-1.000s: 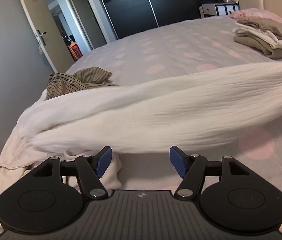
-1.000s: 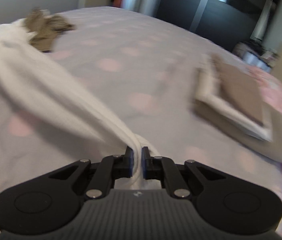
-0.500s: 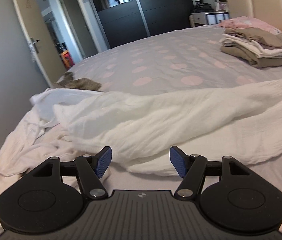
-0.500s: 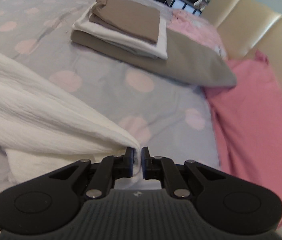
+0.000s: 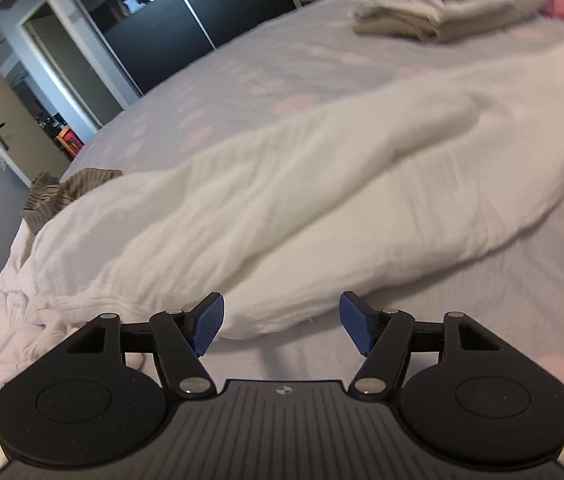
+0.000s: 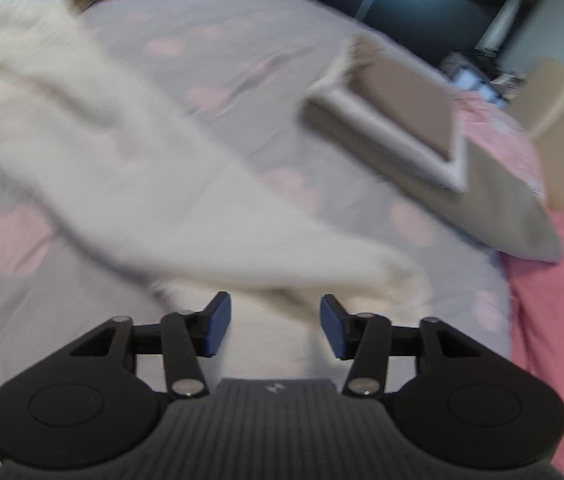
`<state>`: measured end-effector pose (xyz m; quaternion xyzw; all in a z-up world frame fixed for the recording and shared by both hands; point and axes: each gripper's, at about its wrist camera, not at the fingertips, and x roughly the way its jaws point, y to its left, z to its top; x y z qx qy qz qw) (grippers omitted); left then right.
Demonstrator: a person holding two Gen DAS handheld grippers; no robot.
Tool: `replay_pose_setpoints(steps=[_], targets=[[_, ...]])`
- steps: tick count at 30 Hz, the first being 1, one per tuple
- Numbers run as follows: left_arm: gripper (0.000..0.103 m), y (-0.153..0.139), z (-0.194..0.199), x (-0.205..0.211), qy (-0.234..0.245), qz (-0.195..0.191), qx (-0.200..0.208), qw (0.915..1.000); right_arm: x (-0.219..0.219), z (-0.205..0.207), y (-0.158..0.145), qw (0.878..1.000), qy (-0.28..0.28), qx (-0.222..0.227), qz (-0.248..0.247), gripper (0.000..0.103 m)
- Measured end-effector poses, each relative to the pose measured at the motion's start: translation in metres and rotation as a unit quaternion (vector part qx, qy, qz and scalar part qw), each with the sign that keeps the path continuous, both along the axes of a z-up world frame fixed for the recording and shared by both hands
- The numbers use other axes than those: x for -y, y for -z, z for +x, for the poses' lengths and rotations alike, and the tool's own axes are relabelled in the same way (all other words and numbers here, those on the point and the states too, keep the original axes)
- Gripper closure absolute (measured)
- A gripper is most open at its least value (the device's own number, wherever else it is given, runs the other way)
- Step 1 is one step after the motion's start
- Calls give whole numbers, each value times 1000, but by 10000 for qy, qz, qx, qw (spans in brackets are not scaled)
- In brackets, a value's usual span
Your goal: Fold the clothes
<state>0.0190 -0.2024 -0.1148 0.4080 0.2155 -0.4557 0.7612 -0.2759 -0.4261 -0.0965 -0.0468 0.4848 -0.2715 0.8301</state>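
A long white crinkled garment (image 5: 302, 200) lies stretched across the grey bed with pink dots (image 5: 266, 72). My left gripper (image 5: 282, 326) hangs open just short of the garment's near fold, nothing between its blue pads. In the right wrist view the same white garment (image 6: 130, 184) is blurred; its near end lies on the bed just beyond my right gripper (image 6: 275, 328). That gripper's jaws are opening, and its pads press on nothing.
A stack of folded beige and white clothes (image 6: 398, 120) sits on a beige pillow (image 6: 514, 216) far right, beside pink bedding (image 6: 554, 304). A striped brown garment (image 5: 66, 188) lies crumpled at the far left edge, above more pale cloth (image 5: 6, 320). A dark wardrobe (image 5: 154, 24) stands beyond.
My right gripper has let go of the white garment's end, and its jaws have spread. The garment has dropped flat on the bed. The left gripper has sunk closer to it, still open.
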Motion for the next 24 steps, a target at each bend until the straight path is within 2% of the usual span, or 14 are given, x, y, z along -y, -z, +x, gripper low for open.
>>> replay_pose_setpoints(steps=[2, 3, 6, 9, 11, 12, 13, 14, 16, 18, 20, 24], targets=[[40, 10, -2, 4, 4, 186, 73, 9998, -6, 0, 10, 9998, -105, -156, -9, 41], [40, 15, -2, 7, -3, 280, 114, 9995, -4, -3, 13, 9999, -71, -99, 94, 40], [41, 20, -4, 13, 24, 225, 281, 9993, 2, -10, 19, 9991, 25, 87, 414, 40], [57, 18, -4, 25, 32, 194, 196, 9996, 1, -11, 26, 9972, -92, 196, 719, 40], [71, 17, -2, 34, -8, 247, 134, 9996, -3, -9, 33, 9972, -212, 52, 711, 40], [84, 15, 0, 37, -82, 231, 52, 9997, -5, -8, 37, 9975, -275, -71, 653, 46], [89, 13, 3, 40, -155, 215, -30, 9996, -6, -7, 41, 9976, -315, -178, 593, 67], [90, 8, 6, 41, -233, 156, -149, 9995, -4, -10, 40, 9980, -259, -221, 533, 74], [96, -6, 14, 40, -403, -116, -368, 9984, 4, -19, 32, 9983, -84, -125, 562, 78], [96, -24, 24, 35, -623, -494, -617, 9949, 11, -34, 15, 9987, 73, 58, 504, 78], [97, -43, 32, 30, -817, -841, -804, 9898, 18, -48, 0, 9994, 74, 7, 336, 78], [98, -77, 40, 22, -1010, -1344, -795, 9826, 36, -76, -22, 9992, 110, -383, -54, 78]])
